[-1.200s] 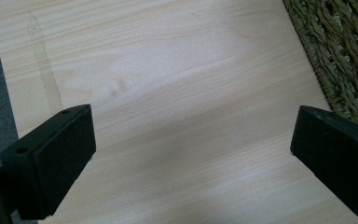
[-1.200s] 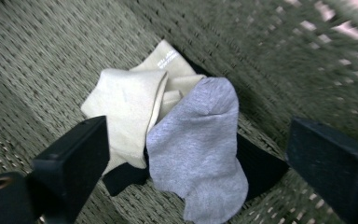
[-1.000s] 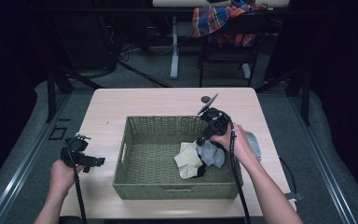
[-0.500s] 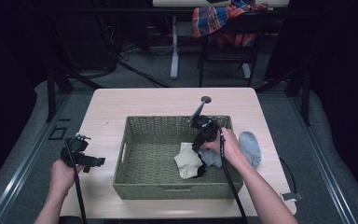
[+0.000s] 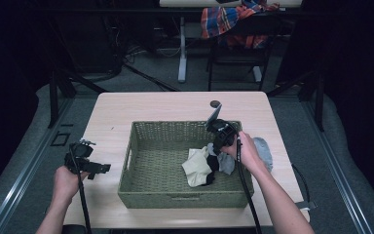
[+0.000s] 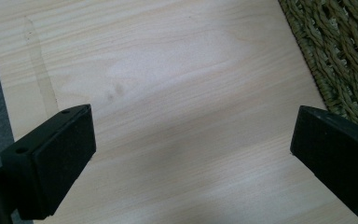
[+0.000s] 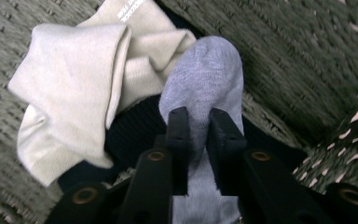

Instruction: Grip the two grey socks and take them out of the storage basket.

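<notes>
Wicker basket: olive green, woven pattern throughout; contents are one cream sock bearing small white lettering, one plain light grey sock and one black sock. Table: pale wood with a fine straight grain and a small dark round spot; a second grey sock lies on it. Both grippers black; cloth on the far chair plaid in red, orange and blue; floor grey.

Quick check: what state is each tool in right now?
Left tool: open, nothing between its jaws.
Right tool: just closed, pinching the grey sock in the basket.
</notes>
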A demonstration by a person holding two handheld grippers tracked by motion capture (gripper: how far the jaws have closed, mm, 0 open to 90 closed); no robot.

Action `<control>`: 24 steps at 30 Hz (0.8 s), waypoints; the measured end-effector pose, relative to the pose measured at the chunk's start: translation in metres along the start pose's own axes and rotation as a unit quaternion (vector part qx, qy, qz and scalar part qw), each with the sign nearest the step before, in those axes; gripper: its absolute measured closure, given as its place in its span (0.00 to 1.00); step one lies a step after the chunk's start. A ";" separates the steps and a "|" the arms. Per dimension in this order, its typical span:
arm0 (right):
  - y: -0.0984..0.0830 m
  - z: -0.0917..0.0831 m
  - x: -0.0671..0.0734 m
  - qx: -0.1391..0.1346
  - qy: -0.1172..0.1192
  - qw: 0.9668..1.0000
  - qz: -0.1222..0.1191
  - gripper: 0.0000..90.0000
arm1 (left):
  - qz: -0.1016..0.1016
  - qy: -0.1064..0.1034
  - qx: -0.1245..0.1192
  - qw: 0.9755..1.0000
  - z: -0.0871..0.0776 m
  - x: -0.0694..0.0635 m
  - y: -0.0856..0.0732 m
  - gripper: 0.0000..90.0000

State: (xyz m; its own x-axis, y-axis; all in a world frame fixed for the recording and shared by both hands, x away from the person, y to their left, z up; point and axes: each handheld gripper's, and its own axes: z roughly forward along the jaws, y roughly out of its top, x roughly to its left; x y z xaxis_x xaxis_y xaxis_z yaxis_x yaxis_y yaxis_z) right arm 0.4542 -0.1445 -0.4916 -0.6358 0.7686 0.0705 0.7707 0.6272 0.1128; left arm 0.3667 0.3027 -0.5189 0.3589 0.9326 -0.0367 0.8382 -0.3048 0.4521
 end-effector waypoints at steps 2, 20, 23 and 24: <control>-0.002 -0.004 -0.002 -0.001 0.005 1.000 -0.002 0.93 | -0.001 0.001 -0.002 1.000 0.001 -0.001 0.000 0.00; -0.023 -0.071 -0.007 -0.083 0.032 0.996 0.012 0.94 | -0.003 0.003 -0.001 1.000 -0.001 0.001 -0.002 0.00; -0.026 -0.079 -0.007 -0.092 0.030 0.995 0.011 0.94 | -0.003 0.001 0.001 1.000 -0.001 0.001 -0.002 0.00; -0.027 -0.082 -0.008 -0.093 0.032 0.995 0.009 0.94 | -0.003 0.002 0.001 1.000 -0.001 0.001 -0.002 0.00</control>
State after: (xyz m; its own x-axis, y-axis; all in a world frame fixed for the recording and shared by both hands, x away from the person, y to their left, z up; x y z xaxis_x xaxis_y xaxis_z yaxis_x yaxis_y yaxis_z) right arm 0.4347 -0.1777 -0.4140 -0.6273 0.7665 0.1375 0.7652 0.5738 0.2921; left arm 0.3648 0.3044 -0.5190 0.3526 0.9351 -0.0366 0.8415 -0.2997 0.4496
